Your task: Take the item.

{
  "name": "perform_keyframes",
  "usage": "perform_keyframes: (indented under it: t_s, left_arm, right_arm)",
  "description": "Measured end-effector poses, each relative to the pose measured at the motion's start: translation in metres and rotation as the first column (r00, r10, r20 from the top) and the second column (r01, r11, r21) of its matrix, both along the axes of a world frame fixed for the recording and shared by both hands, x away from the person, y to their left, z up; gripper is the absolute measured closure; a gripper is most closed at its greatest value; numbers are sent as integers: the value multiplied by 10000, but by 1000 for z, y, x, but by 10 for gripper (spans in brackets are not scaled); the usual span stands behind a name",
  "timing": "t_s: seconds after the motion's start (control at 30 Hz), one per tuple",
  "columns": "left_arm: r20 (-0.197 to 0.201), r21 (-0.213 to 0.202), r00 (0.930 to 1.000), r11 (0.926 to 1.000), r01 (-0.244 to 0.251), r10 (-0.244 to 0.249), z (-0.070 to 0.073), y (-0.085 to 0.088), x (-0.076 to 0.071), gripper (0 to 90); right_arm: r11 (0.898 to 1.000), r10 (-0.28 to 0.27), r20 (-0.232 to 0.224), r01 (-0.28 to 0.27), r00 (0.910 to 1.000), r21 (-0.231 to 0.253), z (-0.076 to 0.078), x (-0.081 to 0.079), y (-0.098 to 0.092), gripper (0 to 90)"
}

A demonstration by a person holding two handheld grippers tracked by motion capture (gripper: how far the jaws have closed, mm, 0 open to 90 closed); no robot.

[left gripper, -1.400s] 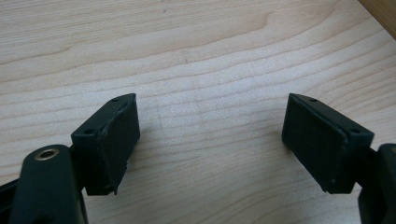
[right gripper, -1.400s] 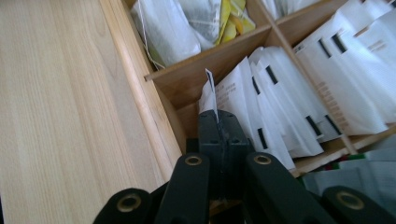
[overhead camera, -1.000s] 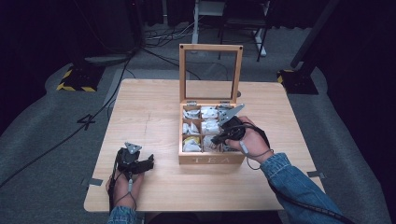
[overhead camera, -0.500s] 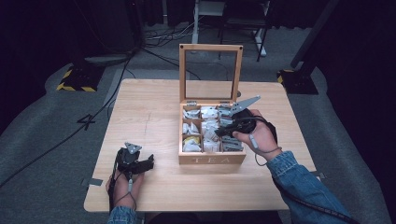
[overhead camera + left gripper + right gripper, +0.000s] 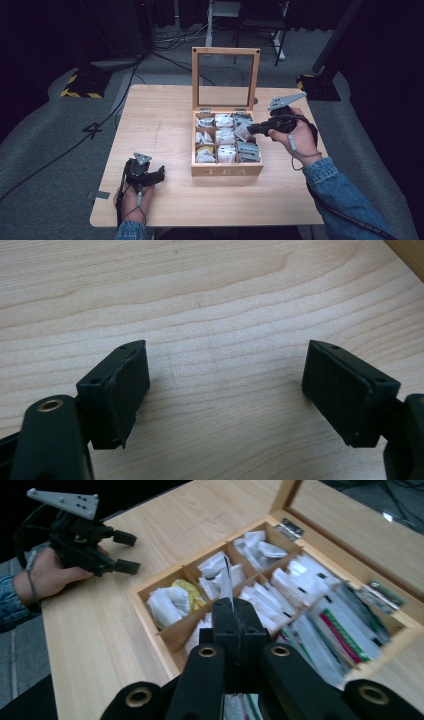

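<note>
Pale wooden tea box (image 5: 227,170), lettered TEA on its front wall, glass-paned lid standing open at the back; divided into small compartments packed with paper-wrapped sachets. Serves as landmark for all entries below.

Item in hand: one thin white paper tea sachet (image 5: 226,580), flat, seen edge-on in the right gripper view, standing upright from the jaw tips. Position: held in the air above the box's right-hand compartments, clear of the other sachets.

Right gripper (image 5: 250,130): black, two-jaw, hand-held, over the right side of the box; jaws pressed together on the lower edge of the sachet.

Left gripper (image 5: 159,172): black, same make, resting on the light wood table (image 5: 165,120) to the left of the box, well apart from it; jaws spread wide, nothing between them.

Handling notes, by judgement: the sachet is likely very light and limp, bending under its own length if gripped at one corner. Paper wrap probably offers fair friction against the rubbery pads, yet tears or creases under a hard squeeze or a twist. Best hold is across a flat face near an edge, as now, firm but no tighter than needed. Neighbouring sachets in the box (image 5: 225,136) sit tightly and may be dragged out alongside.
</note>
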State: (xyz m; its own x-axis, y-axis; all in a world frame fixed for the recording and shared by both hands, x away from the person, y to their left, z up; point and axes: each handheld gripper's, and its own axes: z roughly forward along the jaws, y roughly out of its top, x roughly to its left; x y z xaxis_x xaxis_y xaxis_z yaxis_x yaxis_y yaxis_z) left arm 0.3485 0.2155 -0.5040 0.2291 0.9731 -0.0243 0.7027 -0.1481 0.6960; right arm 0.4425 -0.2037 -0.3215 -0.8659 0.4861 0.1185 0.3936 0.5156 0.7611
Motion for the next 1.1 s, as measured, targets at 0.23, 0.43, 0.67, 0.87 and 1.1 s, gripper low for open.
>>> perform_keyframes:
  t_s: [0.23,0.43,0.67,0.87,1.1]
  left_arm:
    - [0,-1,10000,10000,1,-1,0,0,0,197]
    - [-1,-3,10000,10000,-1,1,0,0,0,197]
    - [-3,1,10000,10000,2,-2,0,0,0,197]
    - [-1,-1,10000,10000,3,-3,0,0,0,197]
    - [0,-2,10000,10000,0,0,0,0,0,197]
  right_arm:
    - [9980,-617,211,620,9979,-106,7,7,-27,900]
    - [9901,-1399,302,1401,9897,-59,11,13,-57,900]
    - [9787,-2046,332,2050,9783,-78,8,21,-81,900]
    - [9693,-2445,441,2454,9686,-167,6,27,-94,900]
    - [9518,-3056,284,3061,9517,-180,-5,35,-115,900]
